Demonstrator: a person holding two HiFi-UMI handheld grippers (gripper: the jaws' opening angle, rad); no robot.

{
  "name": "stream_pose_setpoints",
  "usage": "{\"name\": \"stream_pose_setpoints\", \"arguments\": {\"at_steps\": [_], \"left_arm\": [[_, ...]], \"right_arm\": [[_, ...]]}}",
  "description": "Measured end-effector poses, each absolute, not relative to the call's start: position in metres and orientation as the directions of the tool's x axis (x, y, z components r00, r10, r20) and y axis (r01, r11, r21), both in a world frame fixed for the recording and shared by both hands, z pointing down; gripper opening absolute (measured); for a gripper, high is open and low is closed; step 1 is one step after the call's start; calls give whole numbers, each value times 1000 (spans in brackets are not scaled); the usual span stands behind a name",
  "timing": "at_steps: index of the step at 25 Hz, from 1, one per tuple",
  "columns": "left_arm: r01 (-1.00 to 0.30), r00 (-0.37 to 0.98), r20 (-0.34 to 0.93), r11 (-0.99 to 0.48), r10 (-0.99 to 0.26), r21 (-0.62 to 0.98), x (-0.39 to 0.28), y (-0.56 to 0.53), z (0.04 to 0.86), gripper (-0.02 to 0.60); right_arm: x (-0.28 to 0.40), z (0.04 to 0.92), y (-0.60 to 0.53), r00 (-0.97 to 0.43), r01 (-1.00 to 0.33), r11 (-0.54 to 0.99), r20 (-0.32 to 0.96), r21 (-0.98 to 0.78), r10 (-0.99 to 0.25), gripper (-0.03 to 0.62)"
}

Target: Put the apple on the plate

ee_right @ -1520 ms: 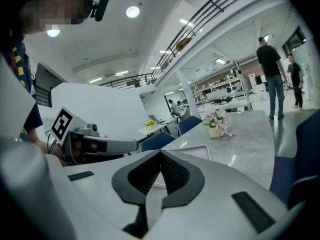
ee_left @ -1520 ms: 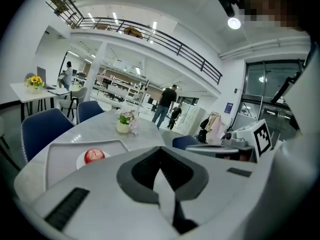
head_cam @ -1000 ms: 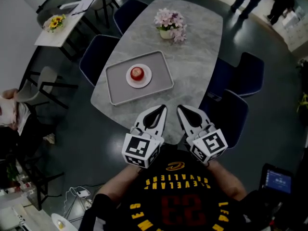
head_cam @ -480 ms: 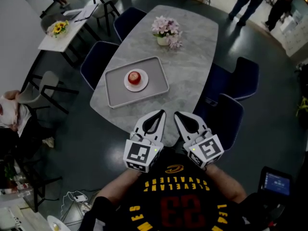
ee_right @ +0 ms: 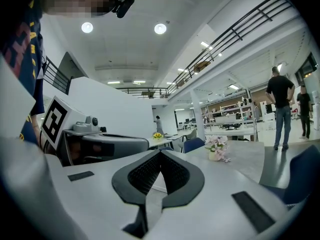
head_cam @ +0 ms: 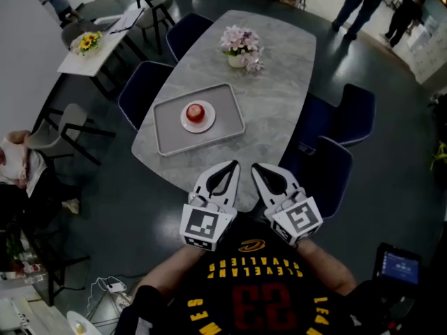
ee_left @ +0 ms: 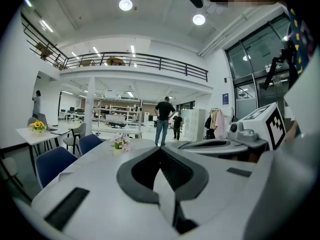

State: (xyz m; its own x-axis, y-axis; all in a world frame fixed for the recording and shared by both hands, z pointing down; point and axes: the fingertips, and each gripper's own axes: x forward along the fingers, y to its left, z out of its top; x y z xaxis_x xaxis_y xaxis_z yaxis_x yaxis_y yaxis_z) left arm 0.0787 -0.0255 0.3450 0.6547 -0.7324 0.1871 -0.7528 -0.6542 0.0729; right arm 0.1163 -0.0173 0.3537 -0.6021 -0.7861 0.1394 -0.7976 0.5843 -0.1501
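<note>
A red apple (head_cam: pixel 195 112) sits on a small white plate (head_cam: pixel 207 121) in the middle of a grey tray (head_cam: pixel 165 138) on the marble table (head_cam: pixel 279 82). Both grippers are held close to my chest, off the near end of the table and well short of the tray. My left gripper (head_cam: pixel 234 163) is shut, its tips meeting with nothing between them (ee_left: pixel 160 148). My right gripper (head_cam: pixel 255 167) is likewise shut and empty (ee_right: pixel 160 152). Neither gripper view shows the apple.
A pot of pink flowers (head_cam: pixel 242 46) stands at the far end of the table. Dark blue chairs (head_cam: pixel 349 114) ring the table. A side table with yellow flowers (head_cam: pixel 86 42) is at the far left. People stand at the top right (head_cam: pixel 363 2).
The view has shifted slightly, and both grippers have drawn a little nearer to my body. The apple stays on the plate.
</note>
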Motion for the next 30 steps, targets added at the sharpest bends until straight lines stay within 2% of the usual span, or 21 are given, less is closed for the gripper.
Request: {"name": "stream_pose_setpoints", "arguments": {"at_steps": [30], "left_arm": [[-780,622,216,-619,-752,92,76,-18,360,0]], "right_arm": [[111,366,-10,-644,-765,629,175,-140,-745,6]]}}
